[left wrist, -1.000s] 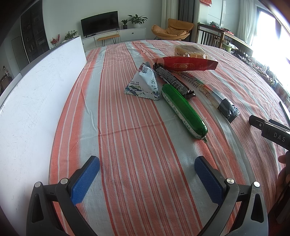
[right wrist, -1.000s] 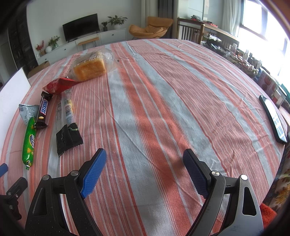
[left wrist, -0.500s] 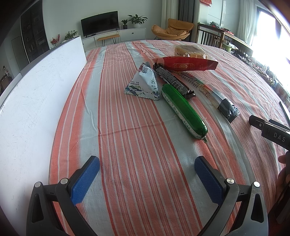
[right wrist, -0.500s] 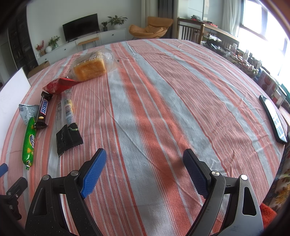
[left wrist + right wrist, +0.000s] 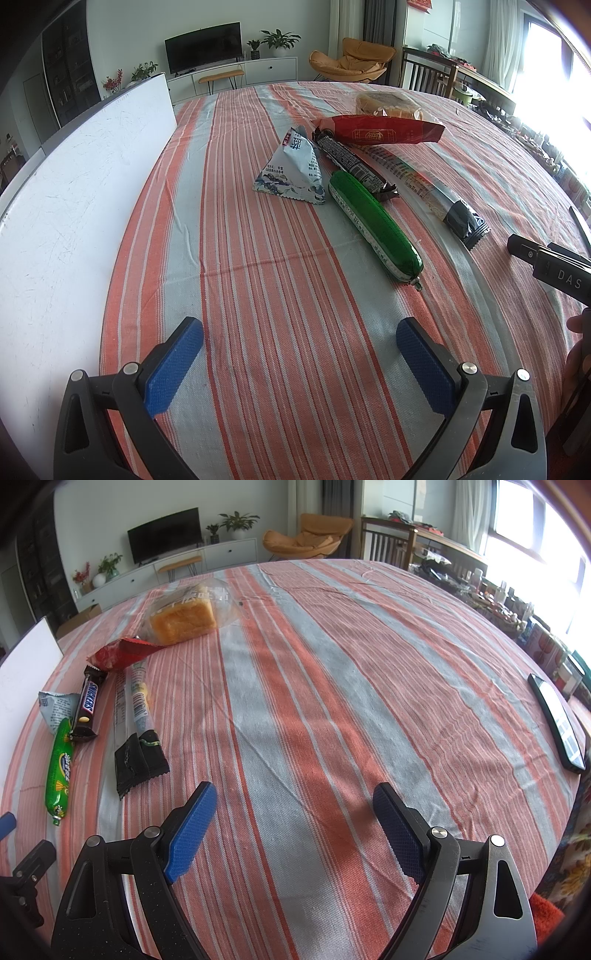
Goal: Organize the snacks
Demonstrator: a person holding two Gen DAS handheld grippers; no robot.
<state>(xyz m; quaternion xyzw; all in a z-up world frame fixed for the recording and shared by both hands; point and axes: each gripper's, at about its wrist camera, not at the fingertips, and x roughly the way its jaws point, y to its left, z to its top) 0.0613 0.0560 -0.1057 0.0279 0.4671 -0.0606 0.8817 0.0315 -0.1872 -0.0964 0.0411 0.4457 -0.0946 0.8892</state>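
Observation:
Several snacks lie on a red-and-grey striped tablecloth (image 5: 280, 280): a green sausage stick (image 5: 373, 225) (image 5: 61, 764), a triangular blue-white packet (image 5: 293, 168) (image 5: 55, 709), a Snickers bar (image 5: 351, 162) (image 5: 88, 705), a long clear packet with a black end (image 5: 436, 195) (image 5: 136, 720), a red packet (image 5: 380, 129) (image 5: 122, 651) and bagged bread (image 5: 388, 103) (image 5: 184, 616). My left gripper (image 5: 299, 354) is open and empty, near the table's front, short of the sausage. My right gripper (image 5: 295, 823) is open and empty over bare cloth, right of the snacks.
A white board (image 5: 62, 184) stands along the table's left side. A black phone (image 5: 557, 720) lies near the right edge. Part of the right gripper's body (image 5: 550, 269) shows at the right of the left wrist view. A TV, chairs and shelves stand beyond the table.

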